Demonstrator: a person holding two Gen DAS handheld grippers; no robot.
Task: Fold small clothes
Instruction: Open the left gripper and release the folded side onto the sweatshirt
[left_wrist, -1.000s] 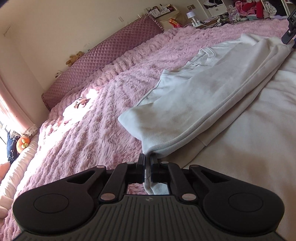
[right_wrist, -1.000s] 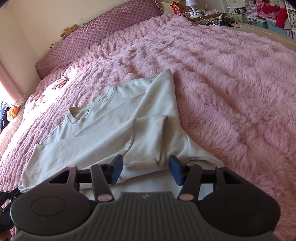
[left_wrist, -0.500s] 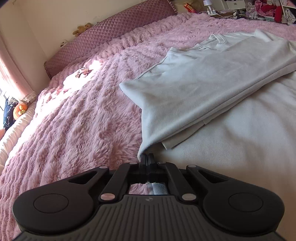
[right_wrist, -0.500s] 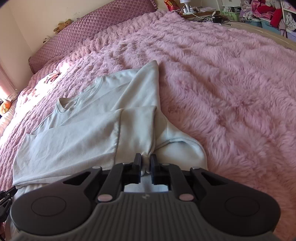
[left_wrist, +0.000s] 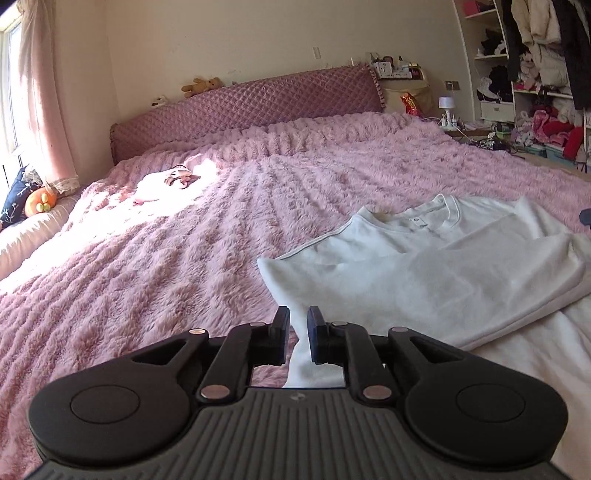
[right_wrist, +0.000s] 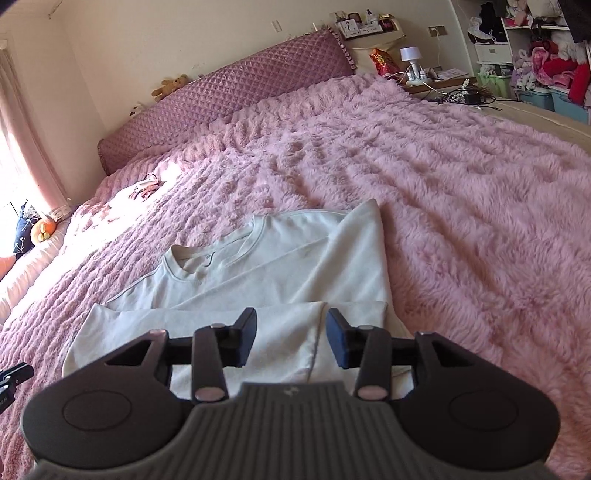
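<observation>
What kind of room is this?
Most likely a bedroom: a big bed under a fluffy pink blanket, a quilted headboard, and shelves of clothes at the side.

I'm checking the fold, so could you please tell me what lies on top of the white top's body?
A folded sleeve lies across the white top, under the opening right gripper. The fabric beneath is covered.

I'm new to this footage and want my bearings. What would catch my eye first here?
A white shirt lies partly folded on a fluffy pink blanket that covers the whole bed. Close to each camera, black tongs stand over its near edge: the left tongs and the right tongs are both opening, pads off the cloth. Behind runs a quilted mauve headboard.
</observation>
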